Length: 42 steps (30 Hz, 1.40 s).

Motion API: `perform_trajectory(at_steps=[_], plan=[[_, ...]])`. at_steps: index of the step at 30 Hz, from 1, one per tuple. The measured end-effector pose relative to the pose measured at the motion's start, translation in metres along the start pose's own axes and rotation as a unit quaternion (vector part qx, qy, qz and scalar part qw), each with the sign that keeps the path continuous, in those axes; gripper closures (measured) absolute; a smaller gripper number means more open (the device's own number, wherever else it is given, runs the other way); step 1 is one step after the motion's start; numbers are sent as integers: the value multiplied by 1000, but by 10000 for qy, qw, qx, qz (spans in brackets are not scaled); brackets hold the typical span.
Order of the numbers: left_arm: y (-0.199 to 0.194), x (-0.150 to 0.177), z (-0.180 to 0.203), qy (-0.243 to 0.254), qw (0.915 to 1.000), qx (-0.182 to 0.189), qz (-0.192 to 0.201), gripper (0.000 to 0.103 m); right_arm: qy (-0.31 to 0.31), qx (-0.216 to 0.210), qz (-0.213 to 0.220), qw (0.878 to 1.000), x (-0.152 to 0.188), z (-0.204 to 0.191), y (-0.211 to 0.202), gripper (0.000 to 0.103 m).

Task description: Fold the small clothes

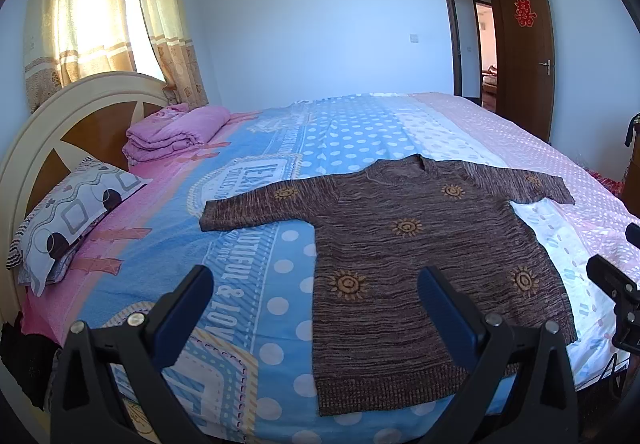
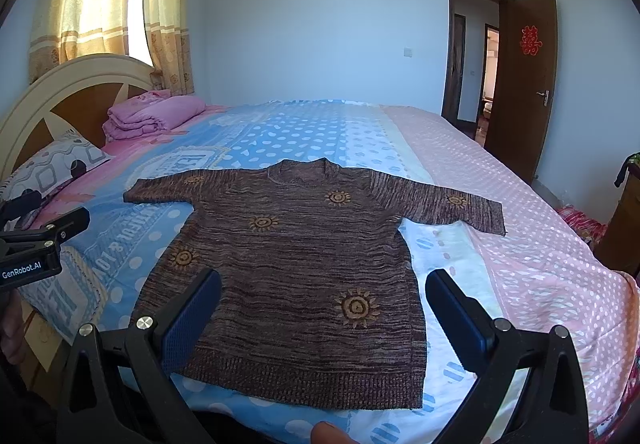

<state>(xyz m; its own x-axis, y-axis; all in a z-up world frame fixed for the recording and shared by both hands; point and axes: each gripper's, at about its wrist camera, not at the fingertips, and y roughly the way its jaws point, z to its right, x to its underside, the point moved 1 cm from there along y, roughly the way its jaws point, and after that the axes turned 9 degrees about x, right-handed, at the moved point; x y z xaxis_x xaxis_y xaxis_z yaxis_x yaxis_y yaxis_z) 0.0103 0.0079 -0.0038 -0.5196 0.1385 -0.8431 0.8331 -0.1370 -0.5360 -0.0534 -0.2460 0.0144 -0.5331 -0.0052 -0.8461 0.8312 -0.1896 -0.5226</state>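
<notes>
A brown knitted sweater point(image 1: 404, 268) with orange sun motifs lies flat on the bed, sleeves spread out, hem toward me; it also shows in the right wrist view point(image 2: 296, 272). My left gripper point(image 1: 316, 284) is open and empty, held above the bed near the sweater's hem and left edge. My right gripper point(image 2: 324, 288) is open and empty, held above the sweater's hem. The left gripper's body point(image 2: 28, 244) shows at the left edge of the right wrist view; the right gripper's body point(image 1: 616, 296) shows at the right edge of the left wrist view.
The bed point(image 1: 248, 244) has a blue, pink and white dotted sheet. A patterned pillow point(image 1: 68, 216) and a folded pink blanket point(image 1: 176, 134) lie by the headboard point(image 1: 68, 124) at left. An open brown door point(image 1: 524, 48) stands at the back right.
</notes>
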Motion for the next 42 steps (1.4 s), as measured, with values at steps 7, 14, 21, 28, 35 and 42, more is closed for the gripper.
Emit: perform_trajectory(at_steps=[7, 14, 21, 28, 35, 42], plan=[[0, -1, -2, -15, 10000, 1, 14, 0, -26, -27, 0, 10000, 1, 0, 0, 1], [0, -1, -2, -27, 10000, -13, 27, 0, -77, -32, 1, 10000, 2, -3, 0, 1], [0, -1, -4, -49, 10000, -18, 26, 0, -164, -44, 10, 9999, 4, -6, -1, 1], [0, -1, -4, -47, 10000, -16, 29, 0, -149, -46, 1, 9999, 4, -7, -1, 1], [1, 0, -5, -67, 10000, -21, 23, 0, -161, -66, -5, 9998, 4, -8, 0, 1], [1, 0, -6, -90, 10000, -19, 34, 0, -149, -88, -25, 9998, 5, -7, 1, 1]])
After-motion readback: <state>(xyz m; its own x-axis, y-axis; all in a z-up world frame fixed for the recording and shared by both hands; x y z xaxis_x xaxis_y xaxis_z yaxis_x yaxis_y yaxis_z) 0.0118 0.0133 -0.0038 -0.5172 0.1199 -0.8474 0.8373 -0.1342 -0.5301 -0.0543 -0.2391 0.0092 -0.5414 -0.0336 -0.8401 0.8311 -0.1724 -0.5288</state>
